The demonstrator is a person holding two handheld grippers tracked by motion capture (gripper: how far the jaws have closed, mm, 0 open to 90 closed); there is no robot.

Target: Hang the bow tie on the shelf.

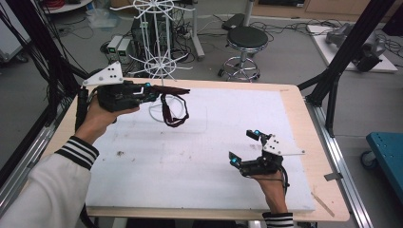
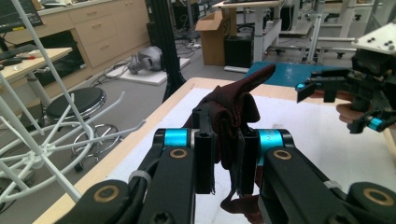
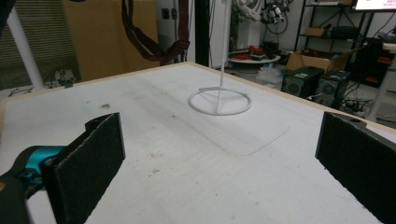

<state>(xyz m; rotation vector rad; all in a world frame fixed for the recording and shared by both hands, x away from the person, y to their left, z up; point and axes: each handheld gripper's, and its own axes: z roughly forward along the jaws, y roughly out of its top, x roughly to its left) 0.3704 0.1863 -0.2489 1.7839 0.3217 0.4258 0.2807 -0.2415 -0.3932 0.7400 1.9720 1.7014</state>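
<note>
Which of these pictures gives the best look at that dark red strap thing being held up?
The high view: the dark red strap hangs in a full loop from the left tool. The left gripper view shows it bunched between the jaws. The right gripper view catches its lower loop at the top edge.

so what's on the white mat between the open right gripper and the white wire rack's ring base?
Nothing: bare white mat with small dark specks runs from the right gripper to the ring base in the right gripper view.
</note>
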